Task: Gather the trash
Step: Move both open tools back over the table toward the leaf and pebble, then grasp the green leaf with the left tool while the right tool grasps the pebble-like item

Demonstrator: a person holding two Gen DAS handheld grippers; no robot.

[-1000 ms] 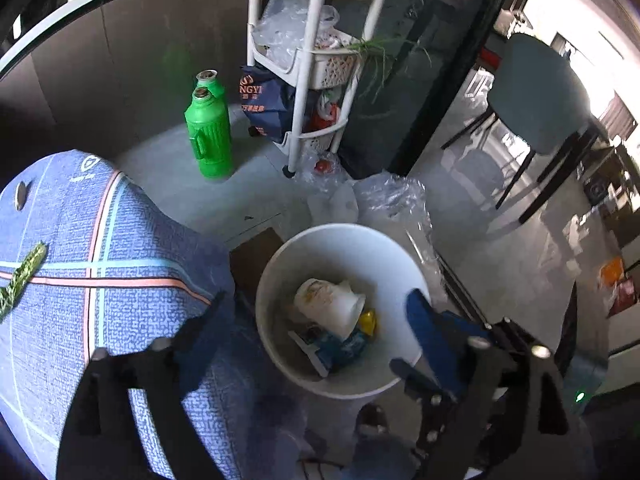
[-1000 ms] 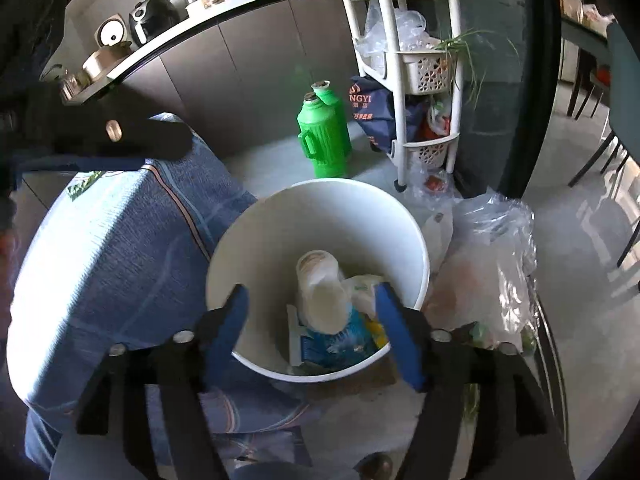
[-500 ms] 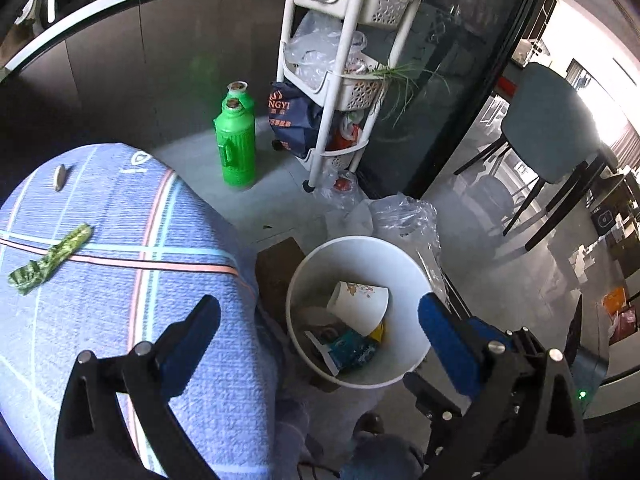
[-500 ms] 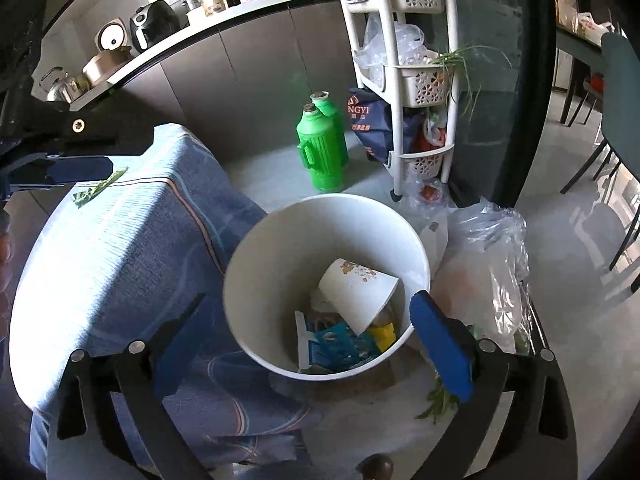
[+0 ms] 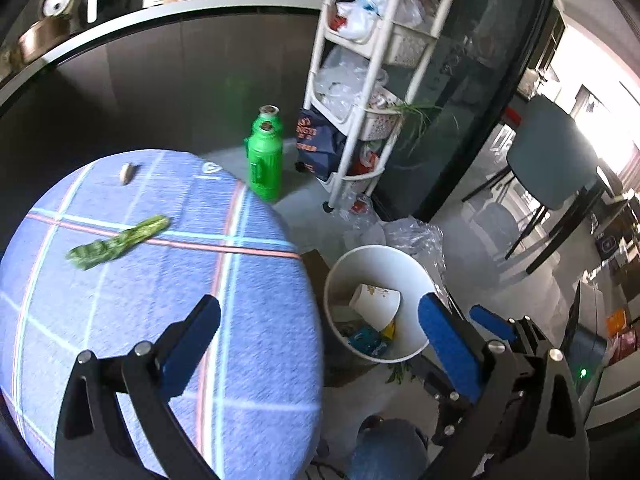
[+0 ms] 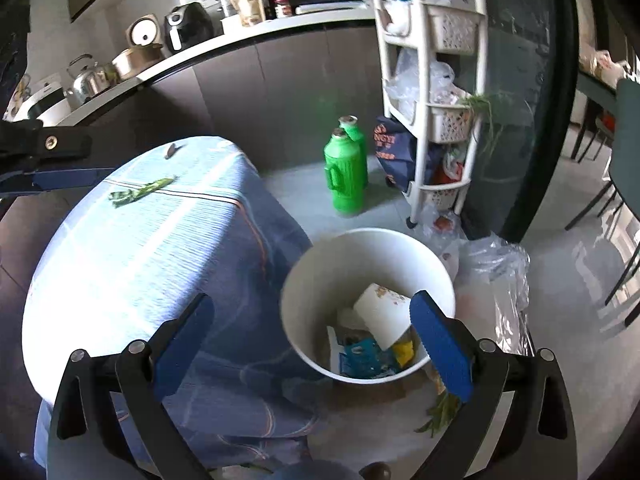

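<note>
White round plastic bin, holding a tipped white paper cup, sits below the right gripper, jaws wide, nothing held.

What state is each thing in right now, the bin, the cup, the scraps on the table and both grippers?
White bin: upright on the floor, partly filled.
Paper cup: on its side inside the bin.
Green vegetable scrap: lying on the tablecloth.
Small brown scrap: lying on the tablecloth.
Left gripper: open, empty.
Right gripper: open, empty, jaws just widened.
Green thermoses: upright, capped.
</note>
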